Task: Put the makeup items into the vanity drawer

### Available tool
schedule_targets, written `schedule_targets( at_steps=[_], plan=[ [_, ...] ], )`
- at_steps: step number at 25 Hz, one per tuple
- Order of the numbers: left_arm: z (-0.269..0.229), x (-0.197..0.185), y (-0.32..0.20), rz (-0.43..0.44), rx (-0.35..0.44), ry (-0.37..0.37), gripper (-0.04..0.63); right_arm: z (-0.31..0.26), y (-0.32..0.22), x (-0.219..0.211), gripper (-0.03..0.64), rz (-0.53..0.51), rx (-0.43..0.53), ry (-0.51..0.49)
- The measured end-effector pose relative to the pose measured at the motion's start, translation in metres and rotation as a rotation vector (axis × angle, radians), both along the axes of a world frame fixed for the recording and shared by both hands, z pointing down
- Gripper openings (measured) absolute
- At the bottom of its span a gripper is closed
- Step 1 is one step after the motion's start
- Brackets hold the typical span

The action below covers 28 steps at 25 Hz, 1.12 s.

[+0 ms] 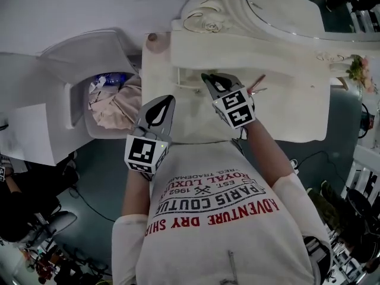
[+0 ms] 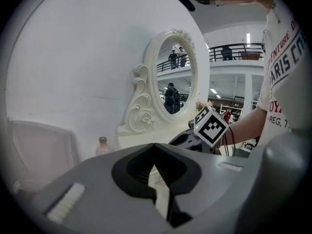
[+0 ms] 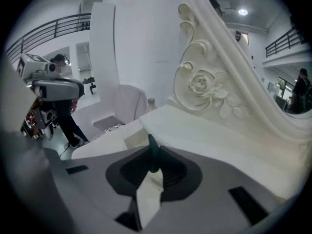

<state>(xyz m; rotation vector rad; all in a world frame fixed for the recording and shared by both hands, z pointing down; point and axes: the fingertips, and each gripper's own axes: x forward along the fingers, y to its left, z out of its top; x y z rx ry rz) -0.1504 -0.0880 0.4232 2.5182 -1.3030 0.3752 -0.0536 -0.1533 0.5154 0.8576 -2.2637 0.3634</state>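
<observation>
The white vanity point(image 1: 279, 108) fills the upper middle of the head view, with its oval mirror point(image 1: 279, 5) behind it. My right gripper point(image 1: 206, 76) reaches over the tabletop, shut on a slim dark green stick point(image 3: 152, 152) that pokes up between its jaws. Just below its tip a small cream drawer point(image 3: 132, 138) seems to stand pulled out. My left gripper point(image 1: 168, 100) hangs over the vanity's left front, jaws together and nothing in them point(image 2: 155, 146). A thin pink-red item point(image 1: 257, 85) lies on the top beside the right gripper.
A small pink bottle point(image 1: 157, 38) stands at the vanity's back left corner. To the left, a white curved seat point(image 1: 71, 70) holds crumpled cloth point(image 1: 116, 108). Flowers point(image 1: 358, 70) sit at the vanity's right end. Cables run across the dark floor point(image 1: 101, 177).
</observation>
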Motion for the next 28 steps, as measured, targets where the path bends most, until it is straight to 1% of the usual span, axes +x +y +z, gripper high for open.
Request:
schedule_targets(
  at_steps=[3,7,9,14,19,28],
  plan=[
    [0.007,-0.015,0.003,-0.032,-0.022,-0.001,0.009,0.012,-0.004,-0.014,0.054,-0.001,-0.023,0.015],
    [0.012,-0.03,0.005,-0.057,-0.034,0.004,0.009,0.021,-0.007,-0.022,0.146,0.025,-0.062,0.008],
    [0.014,-0.034,0.006,-0.061,-0.035,0.006,0.009,0.021,-0.007,-0.022,0.194,0.043,-0.063,0.001],
    [0.011,-0.029,0.004,-0.044,-0.022,0.013,0.009,0.015,-0.004,-0.008,0.202,0.079,-0.055,-0.002],
    [0.005,-0.002,-0.003,0.015,-0.013,0.02,0.009,0.01,0.001,0.036,0.202,0.167,-0.05,0.013],
    [0.008,0.074,-0.014,0.153,-0.015,0.015,0.009,0.032,0.018,0.154,0.202,0.379,-0.096,0.079]
  ],
)
